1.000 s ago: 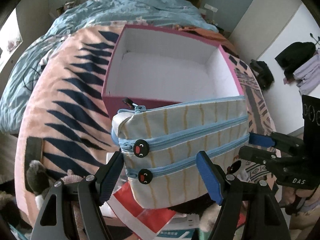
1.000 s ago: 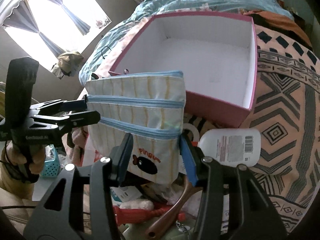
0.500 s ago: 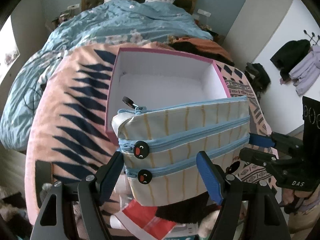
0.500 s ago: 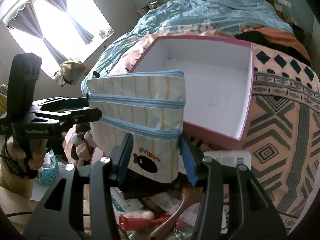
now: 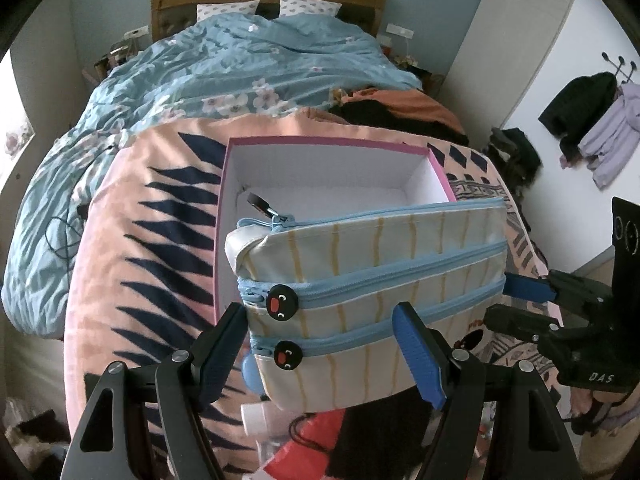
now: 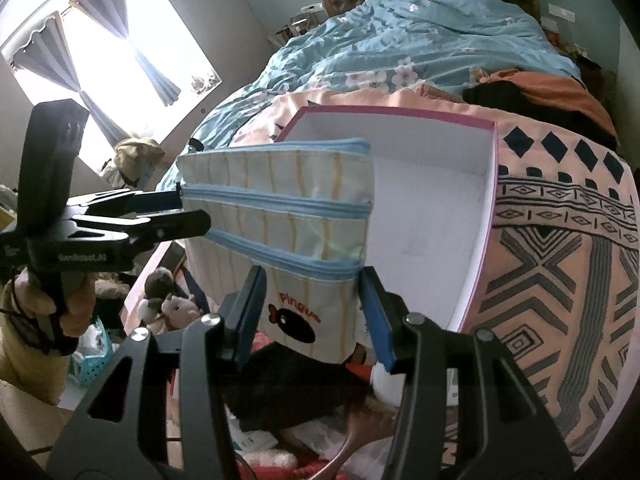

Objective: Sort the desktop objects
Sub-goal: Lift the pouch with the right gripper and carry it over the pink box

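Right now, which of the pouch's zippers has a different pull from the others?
The top zipper on the pouch: it has a dark dangling pull, sticking up over the box. The two lower zippers carry round penguin-face pulls.

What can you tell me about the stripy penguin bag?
The Pingu pencil case is pale fabric with thin yellow stripes, three blue zippers and two round penguin-face pulls. "Pingu" and a penguin are printed on one end. It is zipped shut, held upright in the air by the left claw and right claw, in front of the pink box.
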### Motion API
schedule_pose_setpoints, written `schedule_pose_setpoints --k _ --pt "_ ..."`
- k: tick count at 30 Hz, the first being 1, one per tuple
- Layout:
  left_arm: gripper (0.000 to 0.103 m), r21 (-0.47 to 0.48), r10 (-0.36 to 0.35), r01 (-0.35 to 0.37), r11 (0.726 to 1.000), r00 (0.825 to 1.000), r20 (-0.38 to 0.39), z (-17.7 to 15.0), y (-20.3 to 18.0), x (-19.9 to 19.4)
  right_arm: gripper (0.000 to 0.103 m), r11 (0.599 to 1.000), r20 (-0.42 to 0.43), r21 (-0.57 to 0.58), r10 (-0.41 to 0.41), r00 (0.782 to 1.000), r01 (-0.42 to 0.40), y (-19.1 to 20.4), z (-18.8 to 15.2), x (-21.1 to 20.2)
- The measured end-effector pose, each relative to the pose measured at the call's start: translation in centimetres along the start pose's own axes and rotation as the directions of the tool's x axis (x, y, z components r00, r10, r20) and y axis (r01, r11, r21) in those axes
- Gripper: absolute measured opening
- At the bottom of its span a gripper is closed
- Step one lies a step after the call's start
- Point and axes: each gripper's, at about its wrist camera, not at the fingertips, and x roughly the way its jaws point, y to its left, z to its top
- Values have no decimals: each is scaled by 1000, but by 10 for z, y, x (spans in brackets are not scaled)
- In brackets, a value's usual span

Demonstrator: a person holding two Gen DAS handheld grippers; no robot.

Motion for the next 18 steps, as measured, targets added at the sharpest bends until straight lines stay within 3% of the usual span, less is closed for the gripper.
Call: schedule_pose_setpoints --k 18 --pt "76 1 24 -24 1000 1000 -12 44 12 40 51 998 2 53 -25 1000 25 -24 36 30"
